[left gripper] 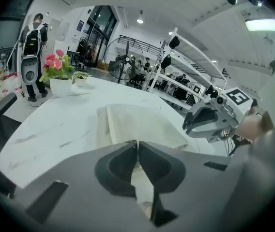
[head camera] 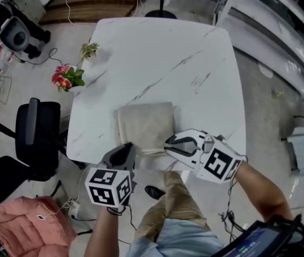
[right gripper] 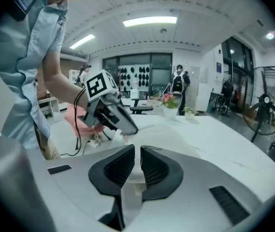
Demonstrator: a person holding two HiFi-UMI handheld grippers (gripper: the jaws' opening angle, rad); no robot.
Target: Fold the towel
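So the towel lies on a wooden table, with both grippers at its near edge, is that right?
Not wooden: the head view shows the table is white, marble-patterned. The rest holds: the towel lies on it, with the left gripper and right gripper at its near edge.

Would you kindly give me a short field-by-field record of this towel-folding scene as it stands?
surface: white marble-patterned table
task item: beige cloth towel, folded, flat by the table's near edge
left gripper: jaws shut on the towel's near left corner
right gripper: jaws closed on its near right corner
also on table: pink flowers in a white pot
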